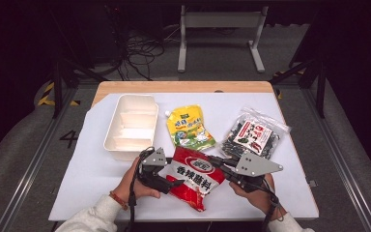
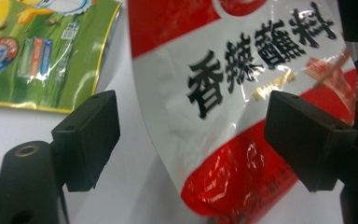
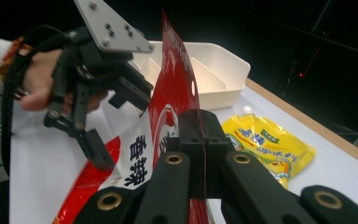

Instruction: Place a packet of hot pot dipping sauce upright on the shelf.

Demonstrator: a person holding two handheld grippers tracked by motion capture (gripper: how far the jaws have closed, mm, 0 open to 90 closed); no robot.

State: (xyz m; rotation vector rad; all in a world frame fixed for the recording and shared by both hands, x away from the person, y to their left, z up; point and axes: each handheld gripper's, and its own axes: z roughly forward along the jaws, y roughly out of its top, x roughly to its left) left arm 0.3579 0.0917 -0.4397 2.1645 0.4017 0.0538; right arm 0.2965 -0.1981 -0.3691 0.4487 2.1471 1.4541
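My right gripper (image 3: 200, 140) clamps the glossy red-and-white sauce pouch's (image 1: 195, 176) right edge; its long axis crosses my spread left gripper (image 2: 191, 135), whose jaws straddle it untouched.

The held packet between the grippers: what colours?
Red and white with black characters; clearest in the left gripper view.

The left gripper (image 1: 176, 182) stood with jaws wide apart, pads clear of anything. The right gripper (image 1: 212, 159) had its jaws pressed together, pinching the pouch (image 1: 193, 179). Both forearms came in low, hands close together.
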